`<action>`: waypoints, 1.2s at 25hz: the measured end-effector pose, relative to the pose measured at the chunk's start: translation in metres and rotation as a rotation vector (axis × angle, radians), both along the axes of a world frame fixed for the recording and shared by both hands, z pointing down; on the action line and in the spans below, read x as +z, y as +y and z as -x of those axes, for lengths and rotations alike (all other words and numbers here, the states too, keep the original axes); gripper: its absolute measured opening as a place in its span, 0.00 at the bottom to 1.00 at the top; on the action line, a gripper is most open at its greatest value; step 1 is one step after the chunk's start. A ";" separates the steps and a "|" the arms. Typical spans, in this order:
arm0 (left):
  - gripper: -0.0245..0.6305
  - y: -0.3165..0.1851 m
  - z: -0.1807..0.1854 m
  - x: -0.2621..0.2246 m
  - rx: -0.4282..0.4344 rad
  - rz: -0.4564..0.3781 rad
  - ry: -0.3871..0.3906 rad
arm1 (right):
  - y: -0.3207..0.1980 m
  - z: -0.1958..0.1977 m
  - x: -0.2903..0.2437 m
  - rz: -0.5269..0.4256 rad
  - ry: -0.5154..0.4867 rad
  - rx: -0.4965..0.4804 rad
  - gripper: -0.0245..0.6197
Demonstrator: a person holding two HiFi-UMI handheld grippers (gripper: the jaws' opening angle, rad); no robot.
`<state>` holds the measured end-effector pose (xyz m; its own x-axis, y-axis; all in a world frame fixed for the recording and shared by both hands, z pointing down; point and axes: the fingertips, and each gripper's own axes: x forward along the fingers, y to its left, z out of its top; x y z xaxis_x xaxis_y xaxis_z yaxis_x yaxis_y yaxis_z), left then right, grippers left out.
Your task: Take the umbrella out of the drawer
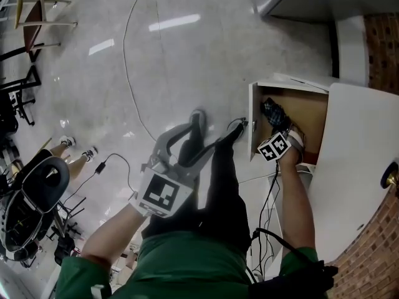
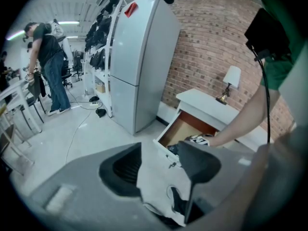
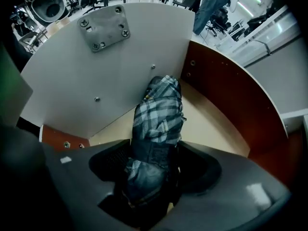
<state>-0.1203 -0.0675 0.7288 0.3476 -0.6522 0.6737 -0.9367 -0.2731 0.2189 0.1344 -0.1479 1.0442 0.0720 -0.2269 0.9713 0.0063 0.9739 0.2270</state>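
**A:** Which parts do we fail to see?

**B:** In the head view, the marker cube (image 1: 274,147) and the hand cover the jaws of the right gripper (image 1: 278,128). Of the umbrella (image 1: 270,111) we get only a dark checked patch there. In the right gripper view, the near end of the umbrella (image 3: 161,109) runs under the gripper body and out of frame. In the left gripper view, one jaw blocks most of the drawer (image 2: 180,131) interior.

**A:** Where do we locate the umbrella?

**B:** It lies folded on the bottom of the open drawer (image 3: 226,97). Its far end is at the white panel (image 3: 110,76).

**A:** What is the state of the right gripper?

**B:** We read its jaws as spread wide, one on each side of the umbrella. We cannot confirm that the pads press on it.

**A:** How are the arms posed?

**B:** The right forearm reaches down into the drawer, with the gripper pointing steeply downward. The left arm is held forward over the floor (image 1: 187,42). The left gripper (image 1: 215,129) tilts downward just outside the drawer front. Its jaws stand apart, and between them we see only floor and what looks like a shoe (image 2: 175,201).
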 end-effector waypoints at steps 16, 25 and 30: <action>0.37 -0.001 -0.012 -0.013 0.026 -0.015 -0.013 | -0.012 0.006 -0.028 0.007 -0.099 0.257 0.35; 0.37 -0.010 -0.002 -0.044 0.008 -0.075 -0.039 | -0.001 0.038 -0.094 0.016 -0.264 0.390 0.35; 0.38 -0.019 0.029 -0.085 -0.049 -0.142 -0.091 | 0.010 0.051 -0.155 -0.014 -0.365 0.427 0.35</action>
<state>-0.1494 -0.0866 0.6434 0.2544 -0.7575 0.6012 -0.9640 -0.2483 0.0950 0.0832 -0.1380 0.8891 -0.1796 -0.2646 0.9475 -0.4692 0.8696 0.1539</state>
